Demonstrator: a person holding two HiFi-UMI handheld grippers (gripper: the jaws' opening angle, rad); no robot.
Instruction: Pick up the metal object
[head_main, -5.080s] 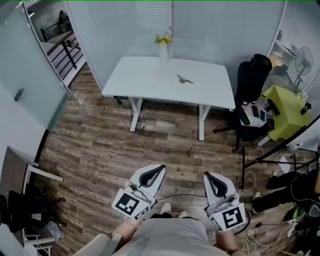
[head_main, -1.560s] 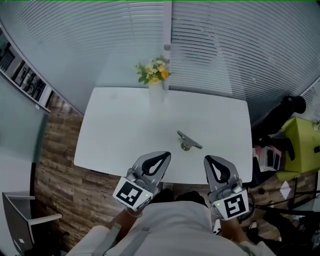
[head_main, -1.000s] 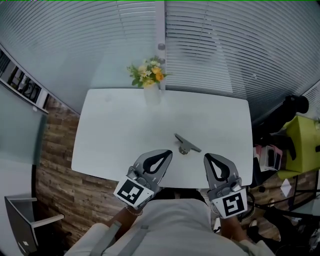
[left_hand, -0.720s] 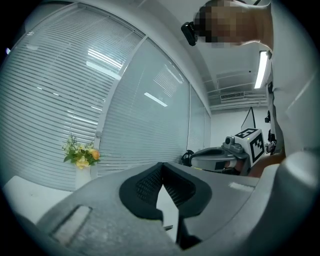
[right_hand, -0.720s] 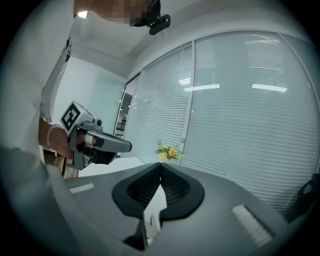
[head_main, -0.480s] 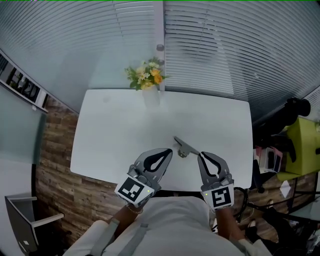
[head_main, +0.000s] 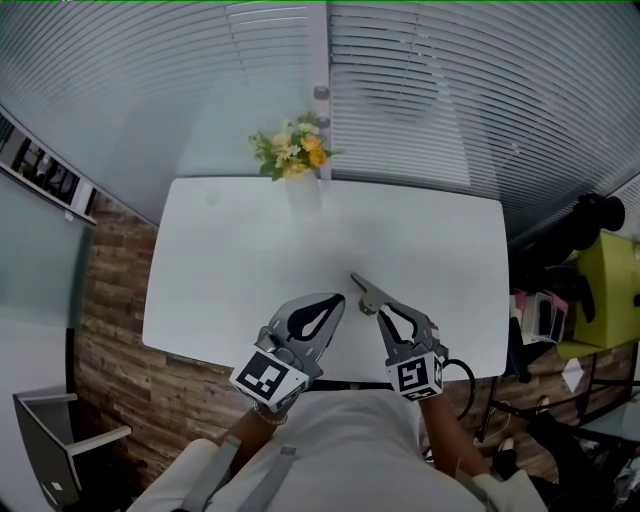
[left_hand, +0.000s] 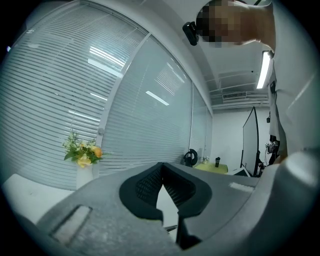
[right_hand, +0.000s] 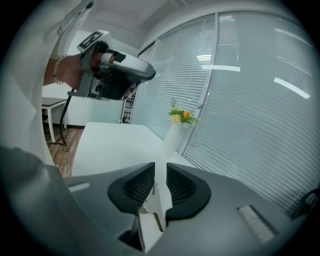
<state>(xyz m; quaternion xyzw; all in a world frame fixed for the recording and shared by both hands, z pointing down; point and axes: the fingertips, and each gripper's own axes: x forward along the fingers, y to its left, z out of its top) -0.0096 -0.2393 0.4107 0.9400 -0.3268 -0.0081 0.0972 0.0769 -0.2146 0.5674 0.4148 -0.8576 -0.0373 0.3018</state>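
Person: a pale shirt (head_main: 320, 455) fills the bottom edge of the head view, with both forearms reaching toward the counter.
Left hand-held gripper (head_main: 338, 298): held over the near edge of the counter, to the left of the metal object and apart from it. Its own view shows the jaws (left_hand: 161, 164) clenched tip to tip with nothing between them.
Right hand-held gripper (head_main: 388, 314): tilted down toward the counter, just on the near side of the metal object. Its jaws (right_hand: 160, 167) have just been opening and now stand released, with a clear gap. The metal object shows in that gap, low between the pads, and neither pad presses on it.
Metal object (head_main: 370, 293): a small grey piece with a long flat arm. It lies on the counter, right of centre and toward the near edge, and in the right gripper view (right_hand: 149, 212) it sits at the mouth of the jaws.
Counter (head_main: 230, 260): white and rectangular, with wooden floor (head_main: 105, 330) to its left.
Vase (head_main: 303, 190): white, at the middle of the far edge, holding yellow and orange flowers (head_main: 290, 150).
Blinds (head_main: 440, 90): pale slats behind the counter.
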